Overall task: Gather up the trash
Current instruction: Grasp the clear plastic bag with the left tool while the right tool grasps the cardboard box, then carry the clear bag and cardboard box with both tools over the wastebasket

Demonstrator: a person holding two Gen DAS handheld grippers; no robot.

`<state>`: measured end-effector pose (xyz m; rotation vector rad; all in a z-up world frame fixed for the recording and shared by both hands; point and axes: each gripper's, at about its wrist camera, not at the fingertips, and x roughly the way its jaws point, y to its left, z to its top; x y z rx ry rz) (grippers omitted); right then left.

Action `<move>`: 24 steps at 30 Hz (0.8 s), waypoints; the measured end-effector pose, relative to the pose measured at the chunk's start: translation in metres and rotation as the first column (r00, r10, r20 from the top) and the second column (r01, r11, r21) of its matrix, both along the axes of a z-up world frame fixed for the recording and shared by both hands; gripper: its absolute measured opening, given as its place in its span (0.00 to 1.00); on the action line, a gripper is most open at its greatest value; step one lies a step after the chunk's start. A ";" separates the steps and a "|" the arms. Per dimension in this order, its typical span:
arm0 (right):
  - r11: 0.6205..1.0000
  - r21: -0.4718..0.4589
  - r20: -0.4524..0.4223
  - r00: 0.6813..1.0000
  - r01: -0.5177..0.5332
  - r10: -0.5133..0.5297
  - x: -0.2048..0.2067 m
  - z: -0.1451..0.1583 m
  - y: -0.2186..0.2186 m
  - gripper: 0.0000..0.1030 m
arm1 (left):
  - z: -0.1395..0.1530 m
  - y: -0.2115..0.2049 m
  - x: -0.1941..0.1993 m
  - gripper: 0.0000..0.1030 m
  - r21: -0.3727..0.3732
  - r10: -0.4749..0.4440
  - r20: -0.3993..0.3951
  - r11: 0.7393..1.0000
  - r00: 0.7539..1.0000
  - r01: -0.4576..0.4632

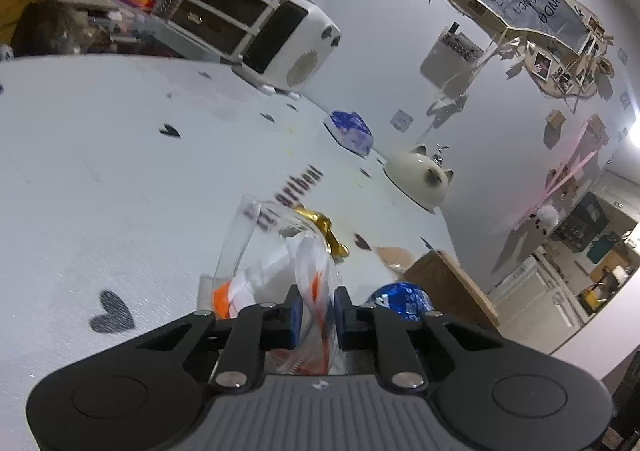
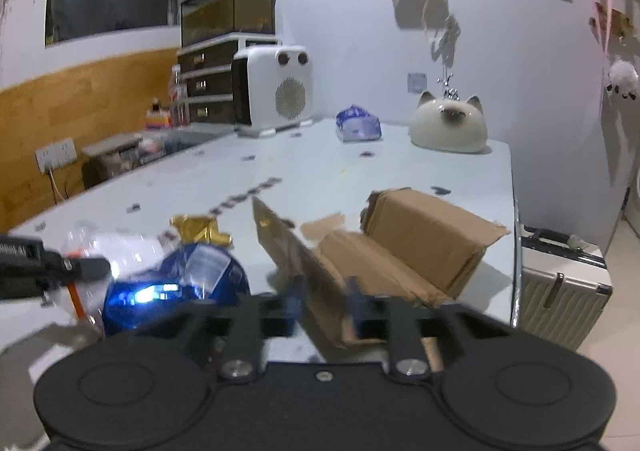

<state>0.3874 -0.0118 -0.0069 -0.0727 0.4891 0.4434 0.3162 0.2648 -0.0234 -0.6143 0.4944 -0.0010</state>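
My left gripper [image 1: 316, 315] is shut on a clear plastic bag [image 1: 276, 251] with orange and white print, held over the white table [image 1: 120, 171]. A gold wrapper [image 1: 326, 229] lies just beyond the bag. A shiny blue wrapper [image 1: 404, 299] lies to the right of my left gripper; it also shows in the right wrist view [image 2: 176, 287]. My right gripper [image 2: 324, 307] is shut on a flap of an open brown cardboard box [image 2: 400, 251]. The left gripper [image 2: 52, 267] shows at the left edge of the right wrist view, with the bag [image 2: 112, 247] and gold wrapper [image 2: 200, 231].
A white heater [image 2: 276, 95], a blue tissue pack [image 2: 358, 125] and a white cat-shaped ornament [image 2: 448, 123] stand at the table's far end. Dark drawers [image 2: 204, 83] stand behind. A pale suitcase [image 2: 560, 291] stands on the floor past the table's right edge.
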 end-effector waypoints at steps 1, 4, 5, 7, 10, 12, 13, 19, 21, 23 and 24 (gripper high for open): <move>1.000 -0.009 0.002 1.000 -0.003 0.003 -0.003 -0.001 0.002 0.11 | 0.002 -0.001 -0.001 0.15 0.012 0.007 -0.001 1.000 1.000 -0.007; 1.000 0.002 -0.008 1.000 0.002 -0.002 -0.015 0.000 0.001 0.03 | 0.006 -0.004 -0.004 0.14 0.049 0.019 -0.005 0.999 1.000 -0.019; 1.000 0.010 -0.011 1.000 0.016 -0.016 -0.019 0.001 -0.002 0.03 | 0.007 -0.006 -0.005 0.14 0.062 0.021 -0.007 0.998 1.000 -0.020; 0.998 0.051 -0.024 0.999 0.029 -0.028 -0.027 0.002 -0.009 0.02 | 0.009 -0.009 -0.008 0.14 0.085 0.020 -0.011 0.996 1.000 -0.019; 0.994 0.101 -0.032 0.999 0.043 -0.040 -0.040 0.005 -0.019 0.02 | 0.012 -0.016 -0.014 0.14 0.129 0.022 -0.020 0.992 1.000 -0.020; 0.992 0.117 -0.035 0.998 0.053 -0.049 -0.050 0.008 -0.023 0.02 | 0.014 -0.020 -0.020 0.14 0.152 0.026 -0.024 0.988 0.999 -0.023; 0.990 0.126 -0.030 0.998 0.058 -0.055 -0.057 0.010 -0.026 0.02 | 0.016 -0.023 -0.024 0.14 0.169 0.030 -0.026 0.985 0.999 -0.025; 0.989 0.135 -0.035 0.998 0.054 -0.050 -0.090 0.018 -0.037 0.02 | 0.025 -0.046 -0.055 0.14 0.265 0.037 -0.029 0.964 0.999 -0.028; 0.988 0.145 -0.047 0.998 0.053 -0.046 -0.100 0.019 -0.041 0.02 | 0.026 -0.054 -0.065 0.14 0.280 0.030 -0.037 0.960 0.999 -0.018; 0.987 0.149 -0.058 0.997 0.056 -0.048 -0.111 0.020 -0.045 0.02 | 0.025 -0.062 -0.076 0.14 0.286 0.020 -0.043 0.958 0.999 -0.007; 0.987 0.150 -0.059 0.997 0.057 -0.048 -0.116 0.021 -0.046 0.02 | 0.025 -0.065 -0.080 0.14 0.287 0.015 -0.045 0.958 0.999 -0.002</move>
